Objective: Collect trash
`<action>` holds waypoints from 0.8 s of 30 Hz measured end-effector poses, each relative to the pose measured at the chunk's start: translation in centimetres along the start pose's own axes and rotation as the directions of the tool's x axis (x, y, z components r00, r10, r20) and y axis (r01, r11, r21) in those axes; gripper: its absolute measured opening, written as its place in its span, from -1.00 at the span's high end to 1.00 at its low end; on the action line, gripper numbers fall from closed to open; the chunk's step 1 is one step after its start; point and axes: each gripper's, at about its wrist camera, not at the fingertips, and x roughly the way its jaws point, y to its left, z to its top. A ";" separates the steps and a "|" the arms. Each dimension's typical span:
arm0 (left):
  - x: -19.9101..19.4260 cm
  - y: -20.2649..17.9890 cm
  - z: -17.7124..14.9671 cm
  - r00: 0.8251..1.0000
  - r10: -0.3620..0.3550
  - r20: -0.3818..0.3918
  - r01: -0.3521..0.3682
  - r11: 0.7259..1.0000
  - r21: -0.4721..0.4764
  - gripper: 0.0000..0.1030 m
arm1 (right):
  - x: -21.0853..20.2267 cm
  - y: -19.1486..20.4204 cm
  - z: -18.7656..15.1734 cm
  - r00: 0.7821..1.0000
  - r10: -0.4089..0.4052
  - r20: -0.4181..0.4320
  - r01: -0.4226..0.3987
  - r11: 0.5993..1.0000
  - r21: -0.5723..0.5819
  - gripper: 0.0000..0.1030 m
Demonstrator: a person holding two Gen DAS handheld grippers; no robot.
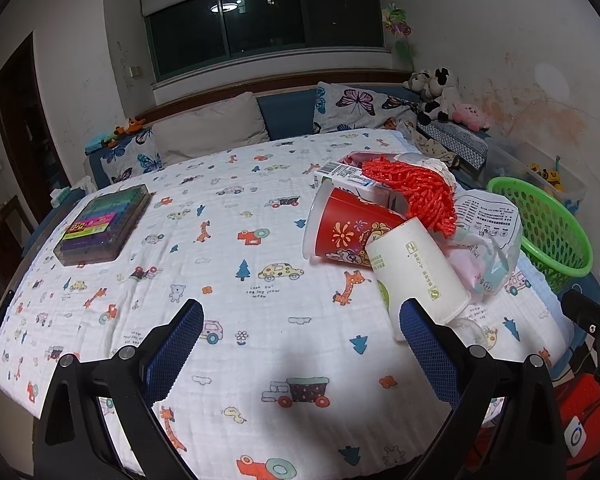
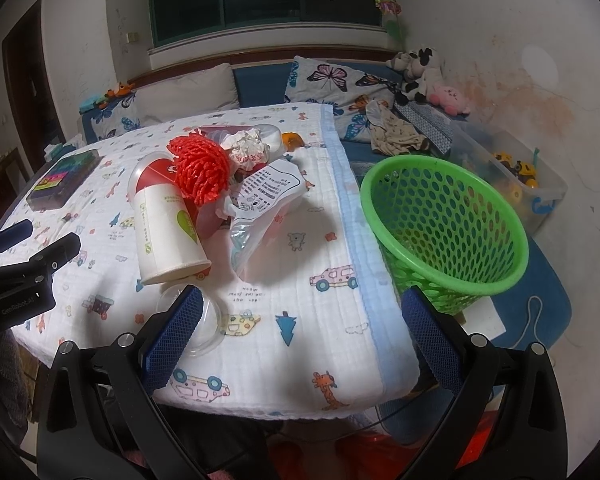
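A heap of trash lies on the table's patterned cloth (image 1: 260, 280): a white paper cup (image 1: 416, 268) on its side, a red printed cup (image 1: 352, 228), a red mesh net (image 1: 416, 188), a printed plastic bag (image 1: 488, 216) and a carton (image 1: 344, 172). The right wrist view shows the white cup (image 2: 168, 232), the net (image 2: 200, 168), the bag (image 2: 260, 200), crumpled paper (image 2: 248, 148) and a clear lid (image 2: 204, 320). A green mesh basket (image 2: 448, 228) stands right of the table. My left gripper (image 1: 300, 344) is open, short of the cups. My right gripper (image 2: 300, 332) is open above the table's near edge.
A box of coloured items (image 1: 104, 224) lies at the table's left. Behind are a bed with pillows (image 1: 208, 132), plush toys (image 1: 440, 96) and a clear bin of toys (image 2: 516, 176). The basket also shows in the left wrist view (image 1: 548, 232).
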 end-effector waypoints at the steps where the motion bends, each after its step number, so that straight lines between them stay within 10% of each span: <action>1: 0.1 0.0 0.0 1.000 -0.001 -0.001 0.001 1.000 -0.001 -0.85 | 0.0 0.0 0.0 1.000 0.000 0.000 0.000 1.000 0.001 -0.92; 24: 1.2 -0.3 0.7 1.000 0.003 -0.013 -0.003 1.000 -0.003 -0.86 | 1.4 0.3 2.0 0.999 0.033 0.008 -0.033 0.999 -0.025 -0.91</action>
